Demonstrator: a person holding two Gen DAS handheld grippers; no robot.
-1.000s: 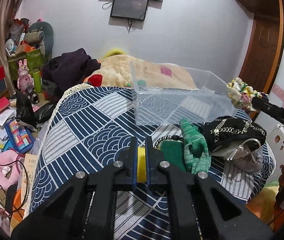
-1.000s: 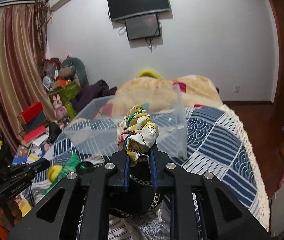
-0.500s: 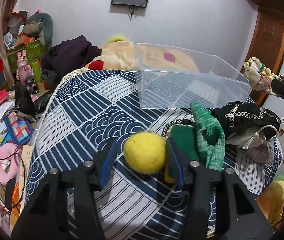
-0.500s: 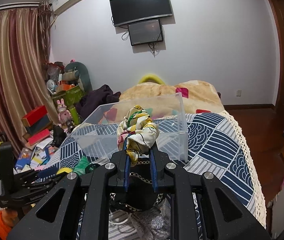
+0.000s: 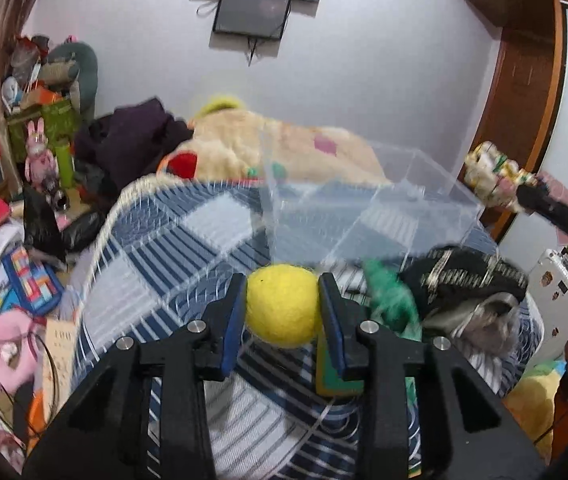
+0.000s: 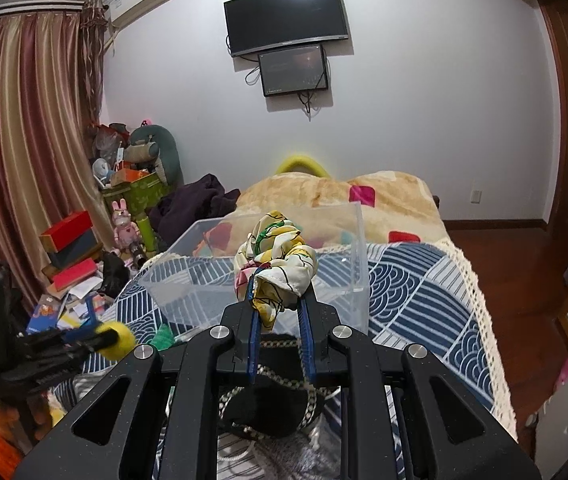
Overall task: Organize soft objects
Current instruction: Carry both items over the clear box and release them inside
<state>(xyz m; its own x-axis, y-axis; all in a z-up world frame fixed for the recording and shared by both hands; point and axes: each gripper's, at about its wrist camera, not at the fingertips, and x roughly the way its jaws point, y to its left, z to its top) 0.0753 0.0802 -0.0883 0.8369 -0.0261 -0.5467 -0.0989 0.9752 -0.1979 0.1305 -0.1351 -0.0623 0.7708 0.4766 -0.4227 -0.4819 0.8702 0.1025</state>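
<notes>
My left gripper point(image 5: 282, 304) is shut on a yellow felt ball point(image 5: 282, 306) and holds it above the blue patterned bedspread point(image 5: 156, 264), short of the clear plastic bin point(image 5: 363, 216). My right gripper point(image 6: 277, 292) is shut on a floral cloth scrunchie point(image 6: 276, 256) and holds it up in front of the bin point(image 6: 347, 248). The left gripper and its ball point(image 6: 118, 340) also show at the lower left of the right wrist view. The right gripper with the scrunchie point(image 5: 491, 176) shows at the right of the left wrist view.
A green knit piece point(image 5: 391, 296), a black gold-trimmed item point(image 5: 459, 276) and a grey cloth point(image 5: 491, 320) lie on the bed right of the ball. A green and yellow sponge point(image 5: 333, 376) lies under the left gripper. Cluttered floor point(image 5: 12, 264) on the left.
My left gripper opened around the yellow ball, closed on it and lifted it off the bedspread. My right gripper rose a little with the scrunchie still in it.
</notes>
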